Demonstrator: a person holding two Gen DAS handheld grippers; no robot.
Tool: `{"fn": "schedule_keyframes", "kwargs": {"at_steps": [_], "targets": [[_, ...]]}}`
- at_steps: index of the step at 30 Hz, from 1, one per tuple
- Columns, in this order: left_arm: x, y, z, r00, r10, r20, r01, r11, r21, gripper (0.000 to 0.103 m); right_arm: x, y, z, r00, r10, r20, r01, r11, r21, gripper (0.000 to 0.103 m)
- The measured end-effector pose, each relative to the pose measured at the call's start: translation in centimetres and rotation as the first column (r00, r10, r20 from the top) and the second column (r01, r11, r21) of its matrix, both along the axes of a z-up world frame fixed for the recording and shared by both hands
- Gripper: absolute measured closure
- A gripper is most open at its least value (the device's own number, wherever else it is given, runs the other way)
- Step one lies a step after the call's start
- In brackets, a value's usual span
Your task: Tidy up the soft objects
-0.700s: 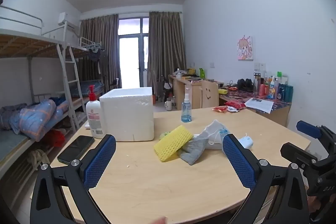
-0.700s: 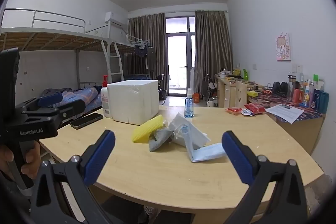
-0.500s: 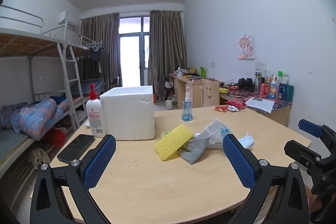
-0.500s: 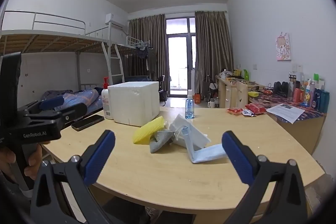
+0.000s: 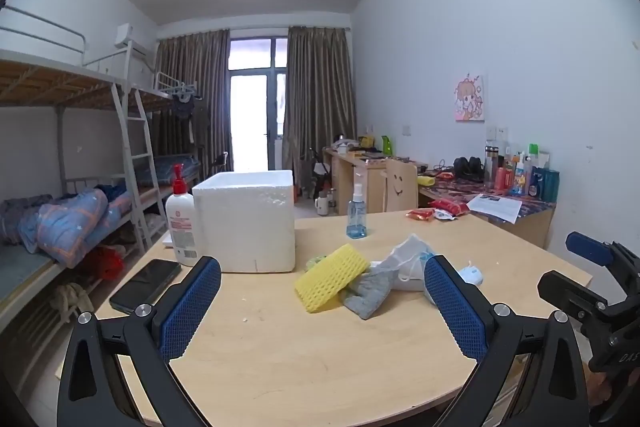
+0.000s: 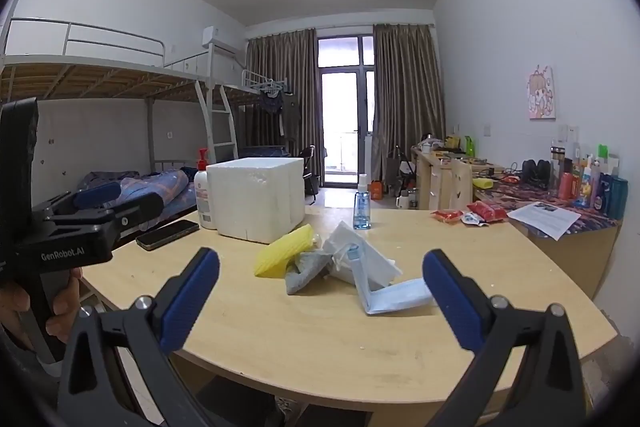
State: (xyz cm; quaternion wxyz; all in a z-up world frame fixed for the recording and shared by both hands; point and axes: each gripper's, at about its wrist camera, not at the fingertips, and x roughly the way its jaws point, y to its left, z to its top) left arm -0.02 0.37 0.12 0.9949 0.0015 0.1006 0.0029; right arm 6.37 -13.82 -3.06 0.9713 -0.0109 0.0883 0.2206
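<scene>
A pile of soft things lies mid-table: a yellow sponge (image 5: 332, 282) (image 6: 285, 254), a grey cloth (image 5: 368, 293) (image 6: 306, 271), a white bag (image 5: 412, 255) (image 6: 360, 255) and a light blue face mask (image 6: 396, 301). A white foam box (image 5: 246, 221) (image 6: 258, 198) stands behind them to the left. My left gripper (image 5: 322, 303) is open and empty, held above the near table edge short of the pile. My right gripper (image 6: 322, 297) is open and empty, also short of the pile, near the mask.
A lotion pump bottle (image 5: 181, 223) and a black phone (image 5: 146, 285) lie left of the box. A blue spray bottle (image 5: 356, 215) stands behind the pile. Snack packets (image 5: 436, 211) and a paper sheet (image 6: 544, 217) lie far right. A bunk bed (image 5: 60, 187) is on the left.
Both grippers have drifted slightly; the view shifted a little. Nothing on the table has moved and both grippers stay open.
</scene>
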Motion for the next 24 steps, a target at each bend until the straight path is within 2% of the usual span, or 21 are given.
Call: {"fn": "schedule_keyframes", "kwargs": {"at_steps": [9,24], "targets": [[-0.1,0.56,0.15,1.0,0.006,-0.006,-0.006,1.0,-0.02,0.001,-0.04,-0.49,0.44,1.0,0.009,-0.02,-0.008,0.999,0.046,0.0],[0.0,0.45,0.01,1.0,0.007,-0.009,-0.007,1.0,-0.016,0.001,-0.4,-0.1,0.68,1.0,-0.001,-0.007,0.001,1.0,0.016,0.0]]}}
